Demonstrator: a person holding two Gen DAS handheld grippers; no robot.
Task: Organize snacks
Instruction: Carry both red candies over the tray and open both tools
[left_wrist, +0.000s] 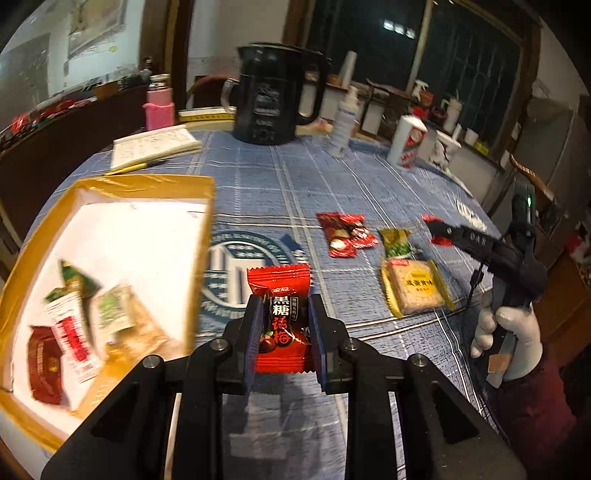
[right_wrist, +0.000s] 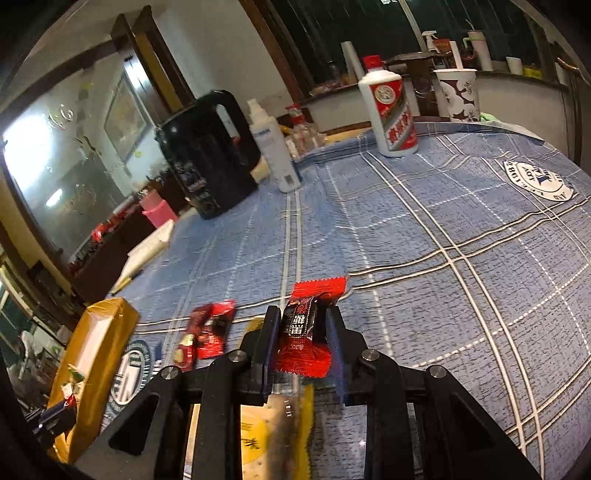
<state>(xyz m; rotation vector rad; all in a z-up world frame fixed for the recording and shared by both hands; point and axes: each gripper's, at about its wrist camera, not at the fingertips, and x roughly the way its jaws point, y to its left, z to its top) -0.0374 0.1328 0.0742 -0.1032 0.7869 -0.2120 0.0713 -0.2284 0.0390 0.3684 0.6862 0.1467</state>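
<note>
My left gripper (left_wrist: 284, 314) is shut on a red plum candy packet (left_wrist: 282, 295), held above the blue checked tablecloth just right of the yellow-rimmed box (left_wrist: 140, 184). The box holds several snack packets (left_wrist: 74, 321). My right gripper (right_wrist: 303, 321) is shut on another red candy packet (right_wrist: 314, 295), held above the cloth; it also shows in the left wrist view (left_wrist: 437, 230). On the cloth lie a red snack packet (left_wrist: 347, 234), a green packet (left_wrist: 397, 245) and a yellow cracker packet (left_wrist: 415, 286). The cracker packet (right_wrist: 258, 435) lies under my right gripper.
A black kettle (left_wrist: 273, 92), a white pump bottle (left_wrist: 345, 118), a white liquor bottle (left_wrist: 408, 140), a pink flask (left_wrist: 159, 105) and a notebook (left_wrist: 155, 146) with a pen stand at the table's far side. A patterned cup (right_wrist: 458, 94) stands far right.
</note>
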